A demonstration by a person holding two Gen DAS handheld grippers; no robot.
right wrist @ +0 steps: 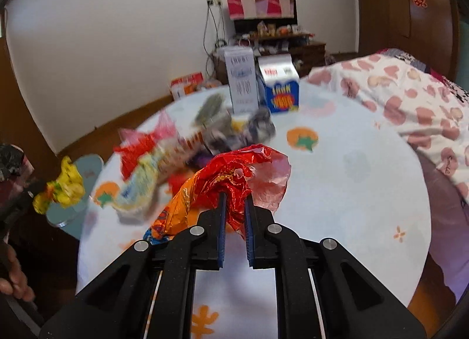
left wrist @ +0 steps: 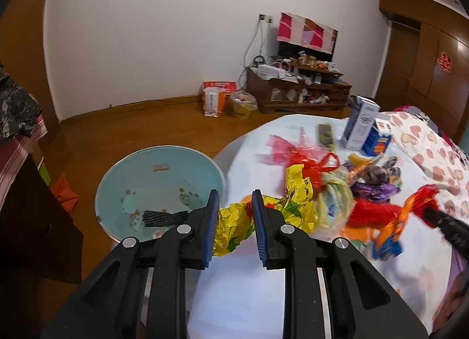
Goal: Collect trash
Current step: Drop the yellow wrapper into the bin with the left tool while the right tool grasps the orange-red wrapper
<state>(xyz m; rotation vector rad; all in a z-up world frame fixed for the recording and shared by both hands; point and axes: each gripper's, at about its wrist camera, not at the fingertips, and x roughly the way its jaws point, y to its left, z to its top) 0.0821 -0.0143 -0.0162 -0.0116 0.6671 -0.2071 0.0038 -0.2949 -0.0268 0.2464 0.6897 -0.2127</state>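
Crumpled yellow plastic bag [left wrist: 234,226] sits pinched between the narrow-set jaws of the left tool [left wrist: 236,221], at the counter edge just beside the pale blue round bin [left wrist: 158,169] on the floor. Right tool [right wrist: 234,213] is nearly closed, clamped on a crinkled red-orange foil wrapper [right wrist: 231,172] above the white fruit-print counter [right wrist: 351,180]. Blurred heap of mixed wrappers [right wrist: 176,148] lies between them. White carton [right wrist: 241,81] and blue-white carton [right wrist: 281,87] stand upright at the far edge.

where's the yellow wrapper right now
In the left wrist view, the yellow wrapper sits between the left tongs, at the table edge beside the blue bin.
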